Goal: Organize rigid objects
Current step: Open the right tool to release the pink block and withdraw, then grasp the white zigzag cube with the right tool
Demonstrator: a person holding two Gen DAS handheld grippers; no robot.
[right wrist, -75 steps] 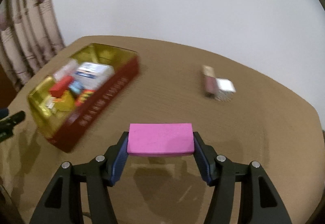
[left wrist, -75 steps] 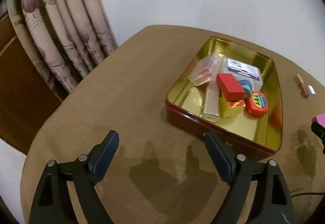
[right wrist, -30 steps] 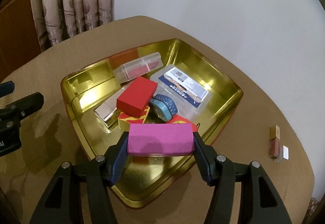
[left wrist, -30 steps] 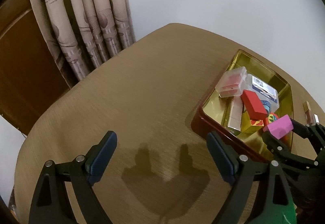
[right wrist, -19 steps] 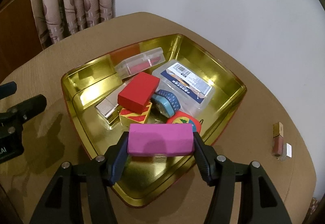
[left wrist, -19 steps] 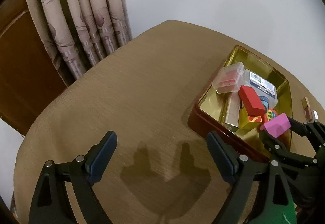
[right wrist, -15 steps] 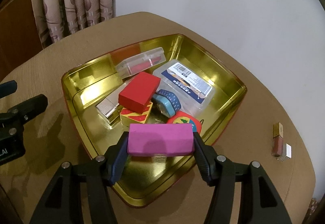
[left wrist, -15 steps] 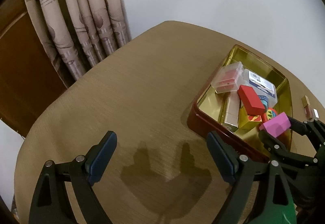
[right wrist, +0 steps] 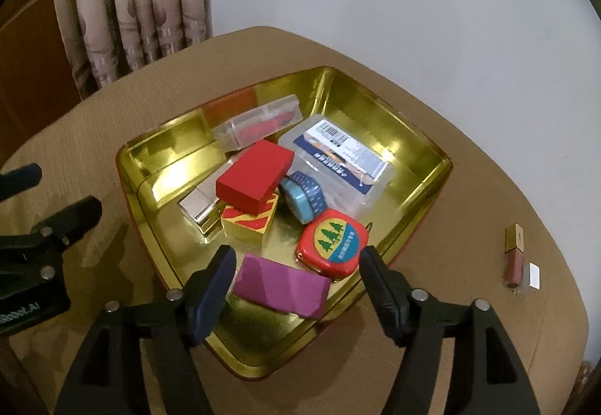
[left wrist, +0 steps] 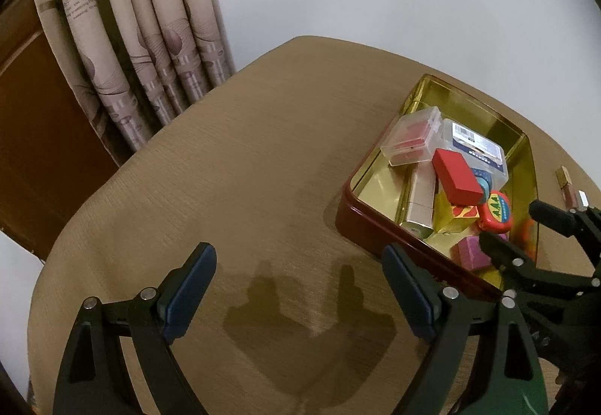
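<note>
While the left gripper [left wrist: 296, 296] hovers with fingers spread wide over bare tan surface [left wrist: 244, 170], the right gripper [right wrist: 296, 287] is opening, its fingers clear of the magenta rectangular block [right wrist: 280, 285] lying between them inside the gold metal tin [right wrist: 413, 155].

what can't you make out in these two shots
- Pink block, left wrist view: partly hidden behind the right tongs and the tin's near wall.
- Lip gloss, right wrist view: small, label unreadable.
- Clear box label, right wrist view: print too small to read.
- Yellow block, right wrist view: mostly covered by the red block.
</note>
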